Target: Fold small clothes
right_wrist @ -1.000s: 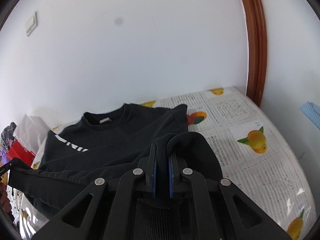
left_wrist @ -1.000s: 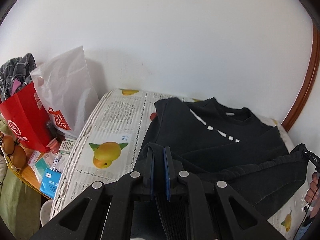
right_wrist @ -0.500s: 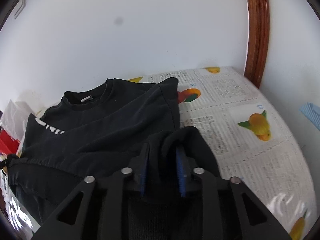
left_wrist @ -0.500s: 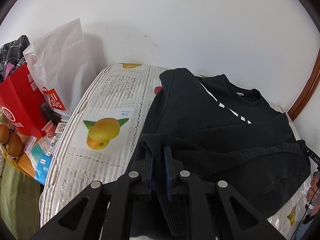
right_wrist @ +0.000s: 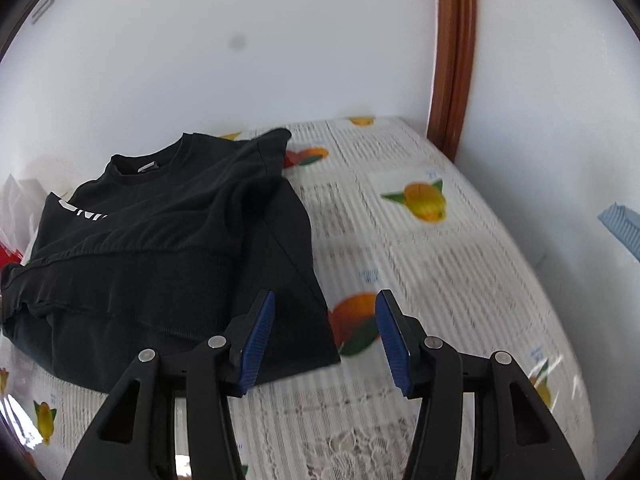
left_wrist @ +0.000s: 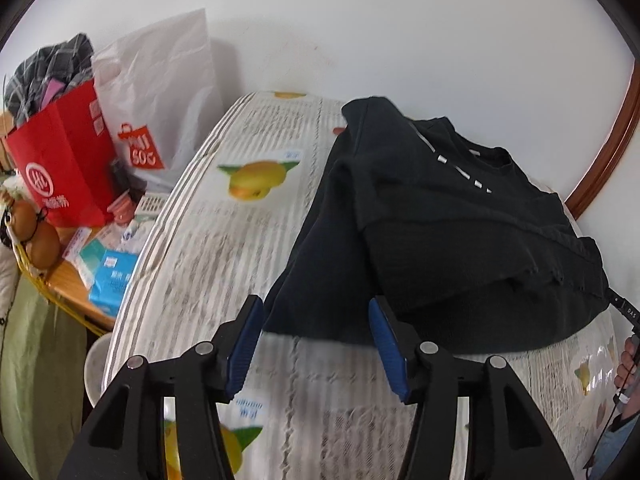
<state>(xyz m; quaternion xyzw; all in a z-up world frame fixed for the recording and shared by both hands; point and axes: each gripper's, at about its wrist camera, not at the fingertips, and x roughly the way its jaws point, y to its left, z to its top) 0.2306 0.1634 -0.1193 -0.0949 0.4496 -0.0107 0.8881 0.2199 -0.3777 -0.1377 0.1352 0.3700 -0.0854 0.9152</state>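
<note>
Both tools, left tool (left_wrist: 316, 344) and right tool (right_wrist: 325, 340), have just opened and let go the black sweatshirt (left_wrist: 452, 240), now folded on the fruit-print table (right_wrist: 440, 280); releasing done, next likely regrasp for another fold.

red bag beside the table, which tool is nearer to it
Left. The left tool hangs over the table edge beside the red bag; the right tool sits across the black sweatshirt, far side.
</note>
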